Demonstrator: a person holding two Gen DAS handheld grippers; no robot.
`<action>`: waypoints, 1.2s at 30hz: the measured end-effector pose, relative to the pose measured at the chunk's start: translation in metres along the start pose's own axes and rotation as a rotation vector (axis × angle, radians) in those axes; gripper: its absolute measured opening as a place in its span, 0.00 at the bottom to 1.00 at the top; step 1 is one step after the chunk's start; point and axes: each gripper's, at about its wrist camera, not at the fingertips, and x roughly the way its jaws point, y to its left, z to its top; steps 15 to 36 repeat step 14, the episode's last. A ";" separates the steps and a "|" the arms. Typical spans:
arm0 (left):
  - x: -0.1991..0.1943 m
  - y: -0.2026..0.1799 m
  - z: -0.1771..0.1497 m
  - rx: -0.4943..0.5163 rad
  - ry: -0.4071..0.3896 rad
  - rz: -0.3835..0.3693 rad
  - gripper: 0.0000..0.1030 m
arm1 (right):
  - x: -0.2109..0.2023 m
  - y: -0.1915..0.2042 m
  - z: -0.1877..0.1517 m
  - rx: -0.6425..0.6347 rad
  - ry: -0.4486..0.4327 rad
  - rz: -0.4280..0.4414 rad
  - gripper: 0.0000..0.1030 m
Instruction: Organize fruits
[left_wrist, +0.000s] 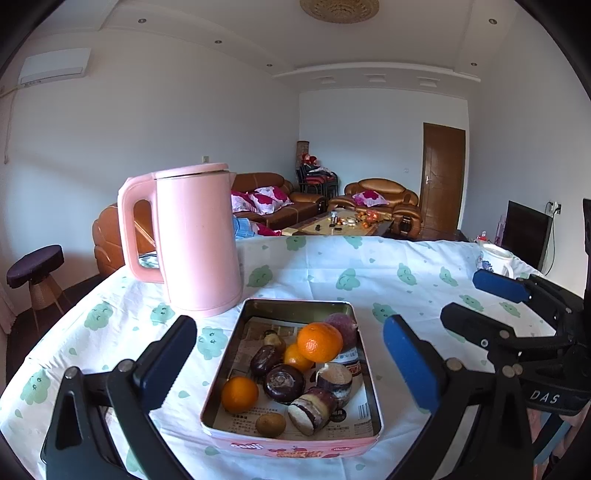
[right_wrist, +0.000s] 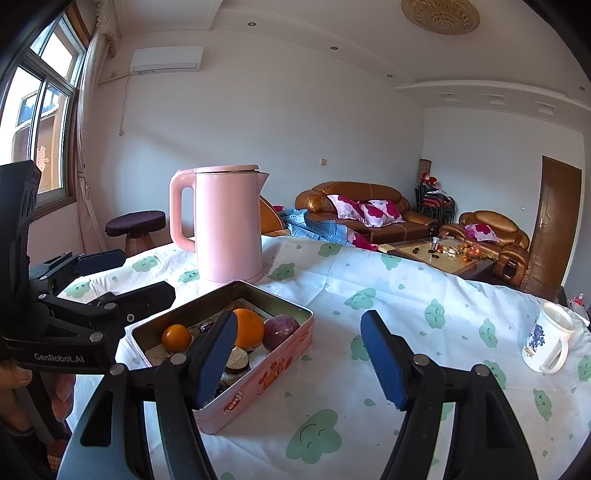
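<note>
A table draped in a white cloth with green cloud faces (left_wrist: 332, 273) fills the lower half of both views, its far edge running across mid-frame and falling away to a living room of brown sofas. Bare cloth lies open at centre and right of the right wrist view, out to a white mug (right_wrist: 549, 338) near the right edge. A pink electric kettle (left_wrist: 195, 240) stands upright left of centre, just behind a pink rectangular tin (left_wrist: 295, 441) holding the fruit. In the left wrist view the tin sits at lower centre: a large orange (left_wrist: 320, 342) leans against a purple passion fruit (left_wrist: 342, 325), a second orange (left_wrist: 239, 394) lies near the tin's front left corner, a kiwi (left_wrist: 270, 424) rests at the front wall, and dark chestnut-like pieces (left_wrist: 283, 383) crowd the middle, hard to identify. The left gripper (left_wrist: 290, 363) stands wide apart, its blue pads flanking the tin and gripping nothing. The right gripper (right_wrist: 299, 354) is likewise spread wide and empty, one blue pad (right_wrist: 216, 356) in front of the tin's near rim and hiding part of the fruit; contact cannot be judged. Both grippers' bodies are cut off by the bottom edge of the frame.
</note>
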 end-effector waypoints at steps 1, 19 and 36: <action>0.001 0.000 0.000 -0.001 0.002 0.003 1.00 | 0.000 0.000 0.000 0.000 0.001 0.000 0.68; 0.005 -0.004 -0.004 0.021 0.013 0.023 1.00 | 0.002 -0.006 -0.006 0.011 0.014 -0.006 0.68; 0.005 -0.004 -0.004 0.021 0.013 0.023 1.00 | 0.002 -0.006 -0.006 0.011 0.014 -0.006 0.68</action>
